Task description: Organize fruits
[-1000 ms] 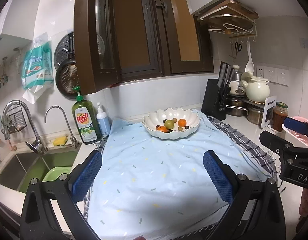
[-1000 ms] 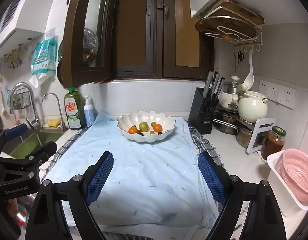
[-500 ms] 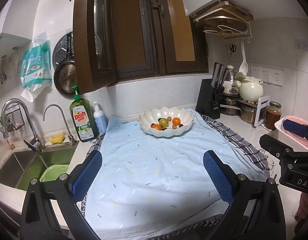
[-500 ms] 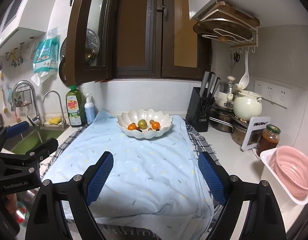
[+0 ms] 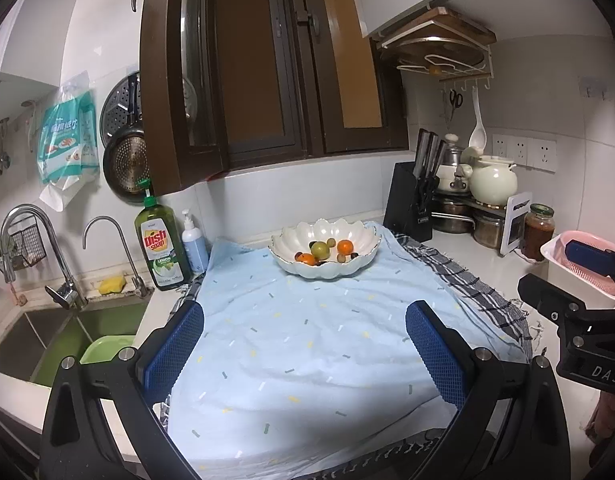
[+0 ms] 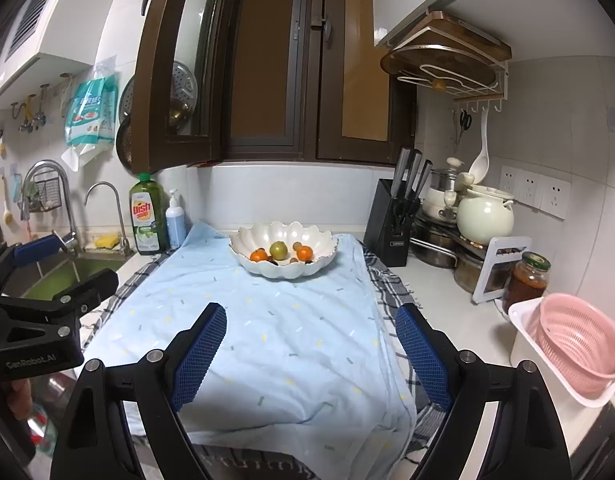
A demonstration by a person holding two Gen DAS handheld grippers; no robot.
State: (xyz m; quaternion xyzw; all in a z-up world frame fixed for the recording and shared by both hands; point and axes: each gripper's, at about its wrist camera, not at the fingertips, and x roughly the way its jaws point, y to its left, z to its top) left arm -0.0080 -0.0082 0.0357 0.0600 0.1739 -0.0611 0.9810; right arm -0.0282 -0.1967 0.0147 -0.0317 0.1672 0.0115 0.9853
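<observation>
Both grippers backed off from bowl (image 6: 284, 250), now smaller in view | left gripper (image 5: 305, 344) jaws apart, empty | right gripper (image 6: 311, 346) jaws apart, empty | fruits (image 6: 282, 253) in bowl, surface's far edge on blue cloth (image 6: 267, 332)

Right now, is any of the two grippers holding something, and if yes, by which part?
Nothing is held. The left gripper and the right gripper both stand open over the blue cloth, and the fruits stay in the white bowl.
</observation>
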